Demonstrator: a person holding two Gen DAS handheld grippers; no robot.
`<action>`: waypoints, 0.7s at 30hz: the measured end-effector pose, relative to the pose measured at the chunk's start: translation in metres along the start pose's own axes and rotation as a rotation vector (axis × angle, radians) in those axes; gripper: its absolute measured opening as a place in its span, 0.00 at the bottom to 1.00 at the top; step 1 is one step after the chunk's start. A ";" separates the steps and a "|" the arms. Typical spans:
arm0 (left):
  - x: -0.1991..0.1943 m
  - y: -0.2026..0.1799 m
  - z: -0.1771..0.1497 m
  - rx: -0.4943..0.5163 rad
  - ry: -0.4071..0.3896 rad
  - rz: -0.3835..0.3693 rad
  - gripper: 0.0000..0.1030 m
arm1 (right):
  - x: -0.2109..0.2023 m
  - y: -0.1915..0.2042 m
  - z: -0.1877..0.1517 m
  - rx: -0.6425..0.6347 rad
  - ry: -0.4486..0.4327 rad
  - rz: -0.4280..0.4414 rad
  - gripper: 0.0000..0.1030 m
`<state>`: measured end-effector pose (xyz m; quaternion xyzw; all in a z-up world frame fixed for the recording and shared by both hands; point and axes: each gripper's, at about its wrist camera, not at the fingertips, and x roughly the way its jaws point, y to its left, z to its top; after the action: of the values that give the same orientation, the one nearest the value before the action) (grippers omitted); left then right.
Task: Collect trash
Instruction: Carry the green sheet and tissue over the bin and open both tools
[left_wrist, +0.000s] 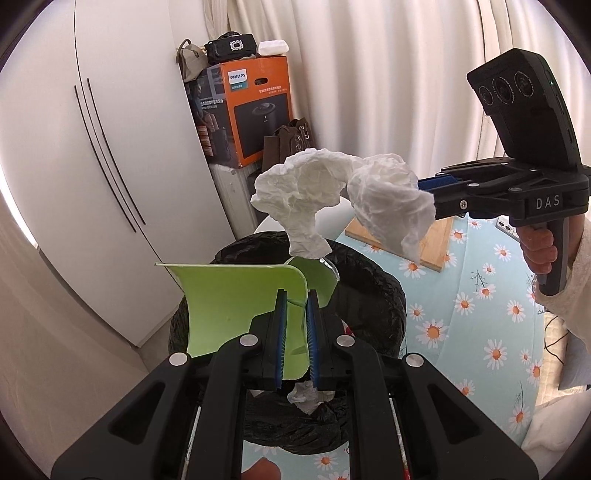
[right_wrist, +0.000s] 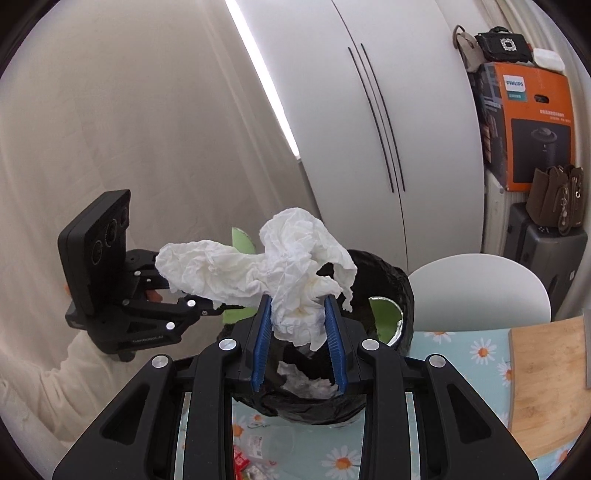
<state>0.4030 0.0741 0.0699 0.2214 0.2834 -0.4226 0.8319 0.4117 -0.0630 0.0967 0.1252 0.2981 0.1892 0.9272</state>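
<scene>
You are holding the left gripper (left_wrist: 295, 332) with its blue pads nearly together, clamping a thin green card (left_wrist: 236, 306) by its near edge. The card is standing upright on edge and curling to the left, directly above the bin (left_wrist: 376, 291). The bin is lined with a black bag and is sitting on the table (left_wrist: 480, 332), which is covered by a light-blue cloth printed with daisies; the bin is standing at the table's far left corner, near the white wardrobe (left_wrist: 110, 147).

You are holding the right gripper (right_wrist: 299, 336) partly closed, with its pads gripping a crumpled white tissue (right_wrist: 291, 266). The wad is filling the gap between the jaws and is spilling upward and to the left, so that it is partly hiding the left gripper's fingers in the right wrist view. In the left wrist view the same tissue (left_wrist: 343, 195) is hanging above the far edge of the card and over the bin's mouth.

More crumpled white paper (right_wrist: 306, 380) is lying inside the bin, and a green disc with a foil rim (right_wrist: 388, 317) is leaning against the inner wall on the right. A wooden board (right_wrist: 546, 384) is lying on the table's right side, well apart from the bin. Small wrappers (right_wrist: 255, 461) are lying on the cloth near the table's near edge, just below the bin. A white chair (right_wrist: 480, 291) is standing behind the table.
</scene>
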 end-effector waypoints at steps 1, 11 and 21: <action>0.008 0.004 -0.001 -0.002 0.004 -0.016 0.11 | 0.008 -0.002 0.000 0.009 0.013 -0.006 0.26; 0.073 0.023 -0.012 0.008 0.100 -0.067 0.11 | 0.073 -0.027 -0.010 0.072 0.141 -0.069 0.26; 0.096 0.019 -0.020 0.034 0.172 -0.010 0.89 | 0.089 -0.029 -0.026 0.011 0.221 -0.211 0.47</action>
<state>0.4597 0.0411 -0.0056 0.2696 0.3476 -0.4107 0.7986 0.4703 -0.0478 0.0212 0.0768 0.4109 0.1018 0.9027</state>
